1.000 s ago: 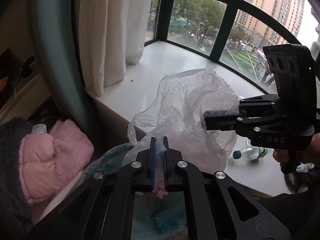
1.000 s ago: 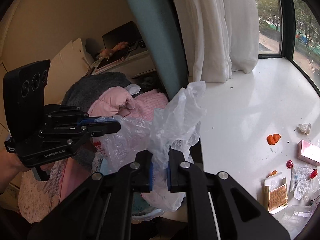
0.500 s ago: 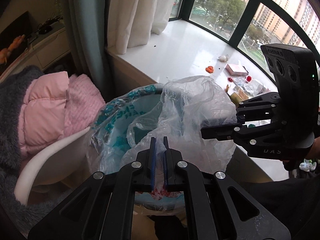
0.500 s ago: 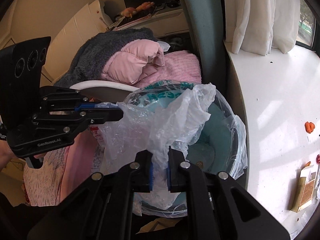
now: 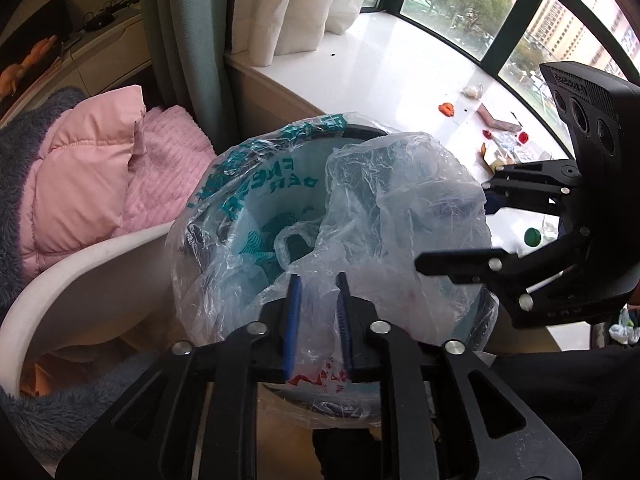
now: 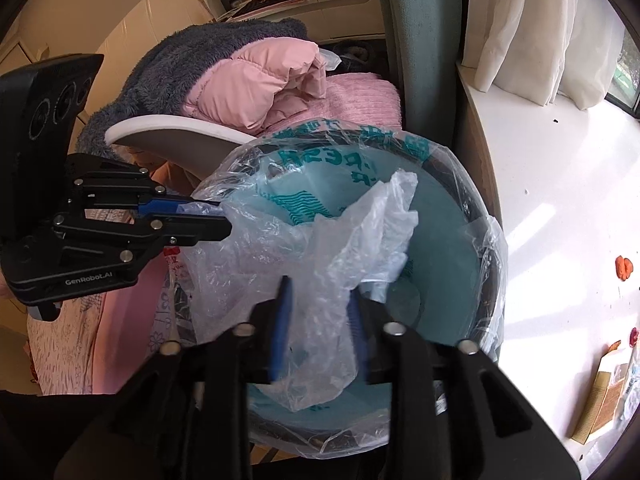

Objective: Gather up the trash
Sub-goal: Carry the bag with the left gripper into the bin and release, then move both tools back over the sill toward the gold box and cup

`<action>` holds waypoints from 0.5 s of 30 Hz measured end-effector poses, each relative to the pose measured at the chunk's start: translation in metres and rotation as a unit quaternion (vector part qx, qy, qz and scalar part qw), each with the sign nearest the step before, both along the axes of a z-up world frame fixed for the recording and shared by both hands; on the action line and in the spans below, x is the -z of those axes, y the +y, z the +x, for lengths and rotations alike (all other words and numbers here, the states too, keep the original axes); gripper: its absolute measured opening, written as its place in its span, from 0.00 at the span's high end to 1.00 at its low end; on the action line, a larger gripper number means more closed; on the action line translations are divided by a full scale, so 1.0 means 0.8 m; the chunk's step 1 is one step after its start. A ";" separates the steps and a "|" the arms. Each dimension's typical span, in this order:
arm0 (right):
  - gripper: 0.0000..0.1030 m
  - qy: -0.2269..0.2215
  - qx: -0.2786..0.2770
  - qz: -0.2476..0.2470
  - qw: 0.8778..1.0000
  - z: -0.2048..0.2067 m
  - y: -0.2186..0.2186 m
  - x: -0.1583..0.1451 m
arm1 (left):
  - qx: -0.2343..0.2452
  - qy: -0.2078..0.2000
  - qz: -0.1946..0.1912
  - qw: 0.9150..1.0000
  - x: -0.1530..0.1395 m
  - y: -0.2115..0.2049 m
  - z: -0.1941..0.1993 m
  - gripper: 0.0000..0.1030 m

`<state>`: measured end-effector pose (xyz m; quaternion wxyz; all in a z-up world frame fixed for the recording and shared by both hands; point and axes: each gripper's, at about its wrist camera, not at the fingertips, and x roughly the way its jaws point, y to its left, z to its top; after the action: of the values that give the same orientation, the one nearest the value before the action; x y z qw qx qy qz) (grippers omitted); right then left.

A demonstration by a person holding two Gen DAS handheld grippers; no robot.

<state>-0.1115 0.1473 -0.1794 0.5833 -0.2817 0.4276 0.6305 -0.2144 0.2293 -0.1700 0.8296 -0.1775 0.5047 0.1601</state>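
A crumpled clear plastic bag hangs over the mouth of a round trash bin lined with a teal-printed bag. My left gripper holds its jaws a little apart and they are opening; loose film of the clear bag lies between the blue pads. My right gripper is opening wider, and the bag's other edge stands slack between its fingers. Both grippers point down at the bin from opposite sides.
A white chair beside the bin carries a pink jacket and a grey fleece. The white window sill holds orange peel, a pink box, packets and a green-capped bottle. Curtains hang behind.
Both grippers sank with the clear bag from in front of the window to just above the bin. Their jaws, shut on the bag before, have spread apart.
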 end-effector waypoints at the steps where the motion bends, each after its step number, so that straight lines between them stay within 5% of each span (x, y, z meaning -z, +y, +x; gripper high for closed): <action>1: 0.10 -0.004 0.000 0.005 1.000 0.001 -0.001 -0.002 | -0.005 -0.001 0.005 1.000 0.000 0.001 -0.001 0.58; 6: 0.08 -0.025 0.001 0.040 0.999 0.013 -0.016 -0.021 | -0.013 -0.009 0.022 1.000 -0.005 0.004 -0.007 0.07; 15: 0.08 -0.053 0.066 0.086 0.993 0.056 -0.057 -0.066 | 0.011 -0.041 0.052 0.998 -0.032 -0.003 0.012 0.06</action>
<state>-0.0663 0.1016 -0.1262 0.6677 -0.2342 0.3581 0.6091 -0.2046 0.2272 -0.1444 0.8595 -0.1345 0.4631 0.1696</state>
